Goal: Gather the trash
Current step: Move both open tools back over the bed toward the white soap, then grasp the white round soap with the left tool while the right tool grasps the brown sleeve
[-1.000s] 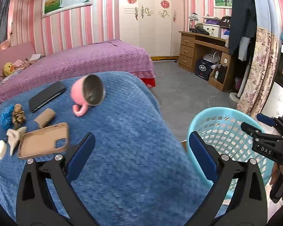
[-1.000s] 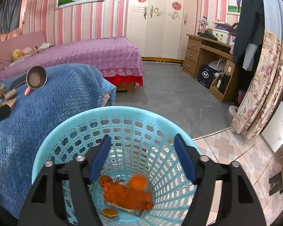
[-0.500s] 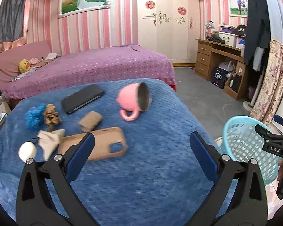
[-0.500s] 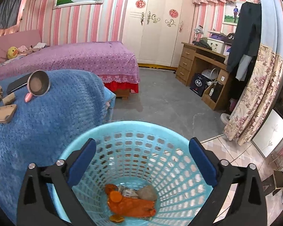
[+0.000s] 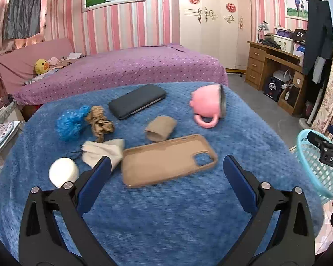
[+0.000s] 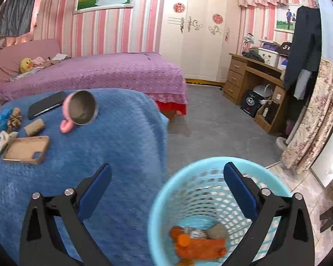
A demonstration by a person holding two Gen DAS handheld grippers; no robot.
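My left gripper is open and empty above the blue-covered table. Ahead of it lie a cardboard tube, a blue crumpled wad, a brown crumpled wad, a beige crumpled paper and a white ball. My right gripper is open and empty over the rim of the light blue basket, which holds orange trash. The basket also shows at the right of the left wrist view.
A tan phone case, a black phone and a tipped pink mug lie on the table. A purple bed stands behind, a wooden desk at the right, grey floor between.
My left gripper has swung left from the basket toward the items on the table. My right gripper has opened wide and moved back and left from over the basket.
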